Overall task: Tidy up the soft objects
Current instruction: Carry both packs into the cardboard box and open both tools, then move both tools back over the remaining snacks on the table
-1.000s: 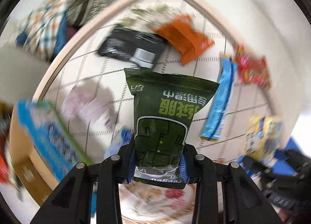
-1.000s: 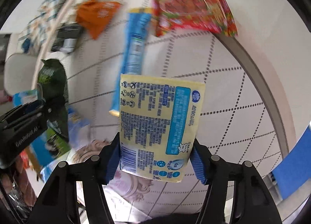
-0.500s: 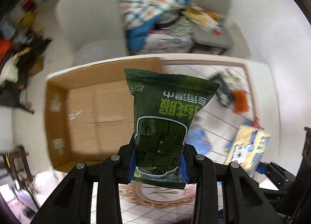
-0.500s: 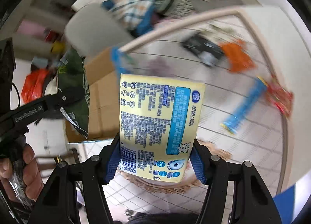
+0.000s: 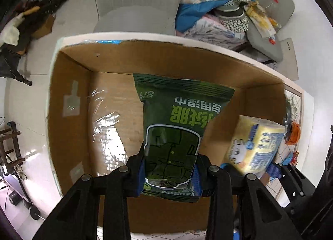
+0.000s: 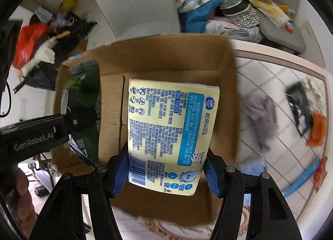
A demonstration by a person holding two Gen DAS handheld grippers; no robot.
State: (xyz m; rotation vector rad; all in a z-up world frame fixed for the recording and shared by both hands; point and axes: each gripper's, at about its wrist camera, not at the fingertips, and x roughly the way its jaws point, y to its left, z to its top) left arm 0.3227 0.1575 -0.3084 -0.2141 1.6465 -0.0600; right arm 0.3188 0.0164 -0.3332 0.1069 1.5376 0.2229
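Your green pack stands upright, print upside down, its lower end pinched between the blue pads, above the open cardboard box. Your yellow pack, blue text panel facing you, is clamped the same way at its barcode end, also over the box, just right of the green pack.
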